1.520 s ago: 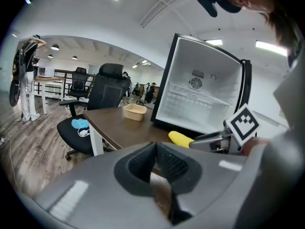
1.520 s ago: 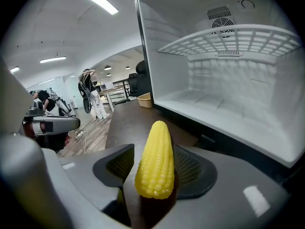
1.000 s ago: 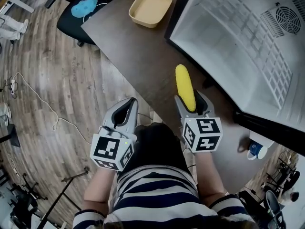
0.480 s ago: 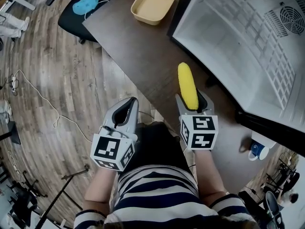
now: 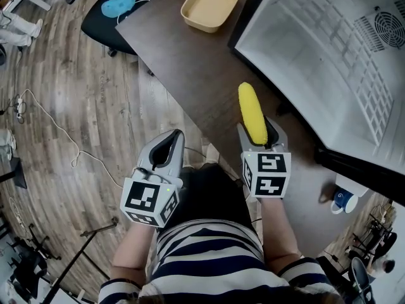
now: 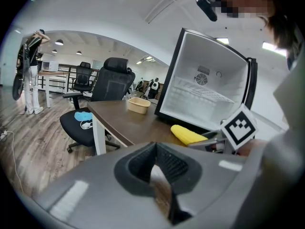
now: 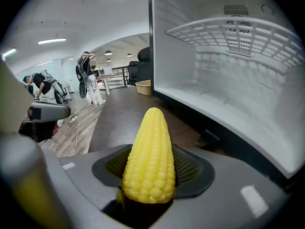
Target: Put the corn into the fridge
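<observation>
1. The fridge (image 5: 329,49) stands on the surface with its door open. Its white compartment and wire shelf hold no corn, so the placing itself is left to do.
2. The surface (image 5: 190,62), dark brown, carries the fridge and, at its far end, a beige tub (image 5: 210,5).
3. The left gripper (image 5: 166,149) hangs off the surface's edge, above the floor, and takes no part in the work. Its jaws appear to meet at the tips, with nothing between them.
4. The right gripper (image 5: 259,130) hovers over the surface just beside the fridge's opening, its jaws clamped on the thick end of the corn.
5. The corn (image 5: 251,111) is off the surface, its tip pointing forward, near the fridge's threshold but outside it. The pick-up looks done; carrying it in and letting go remain.
</observation>
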